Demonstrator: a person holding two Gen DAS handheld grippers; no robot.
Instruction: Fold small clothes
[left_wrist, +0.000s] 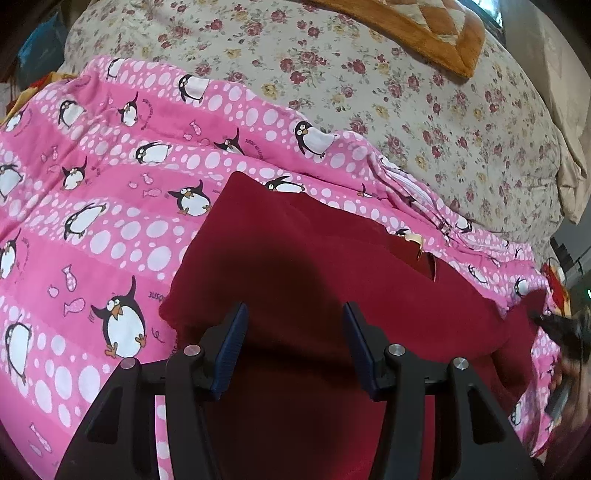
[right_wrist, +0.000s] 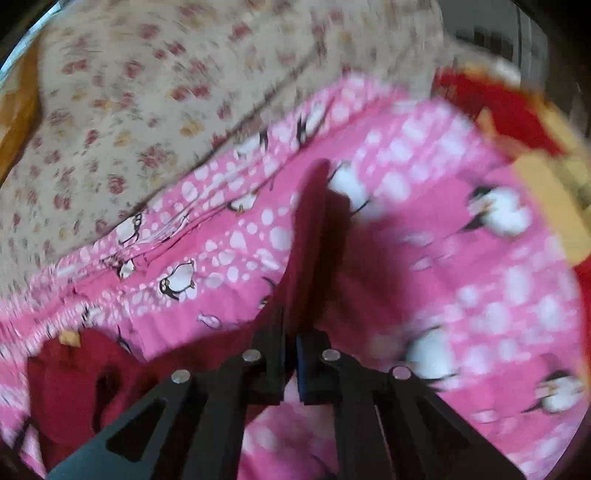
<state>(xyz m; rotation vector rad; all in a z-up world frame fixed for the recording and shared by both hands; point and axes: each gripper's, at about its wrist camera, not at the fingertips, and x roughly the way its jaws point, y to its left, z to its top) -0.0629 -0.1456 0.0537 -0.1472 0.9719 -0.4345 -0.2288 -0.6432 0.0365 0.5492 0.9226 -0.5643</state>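
Your left gripper stands wide apart, its blue-padded fingers spread over the dark red garment with nothing between them; whether the pads touch the cloth you cannot tell from this view. That garment lies spread on the pink penguin-print blanket, filling the left wrist view from the center down toward 6 o'clock, with one squared corner reaching up toward 11 o'clock and a small tan tag showing at a slit near 2 o'clock of the garment. The pink blanket runs out to 9 o'clock and along a band up to 3 o'clock, and beyond it, from 12 to 2 o'clock, lies the floral bedspread, with an orange-edged quilt at the very top. Your right gripper is closed narrow on an edge of the dark red garment, which rises from between the jaws as a thin upright fold toward 12 o'clock of that view. More of the same red cloth lies bunched at 8 o'clock, on the pink blanket. This view is blurred, so finer detail is lost. The floral bedspread fills 10 to 12 o'clock, and a red and yellow cloth shows at 2 o'clock, past the blanket's edge.
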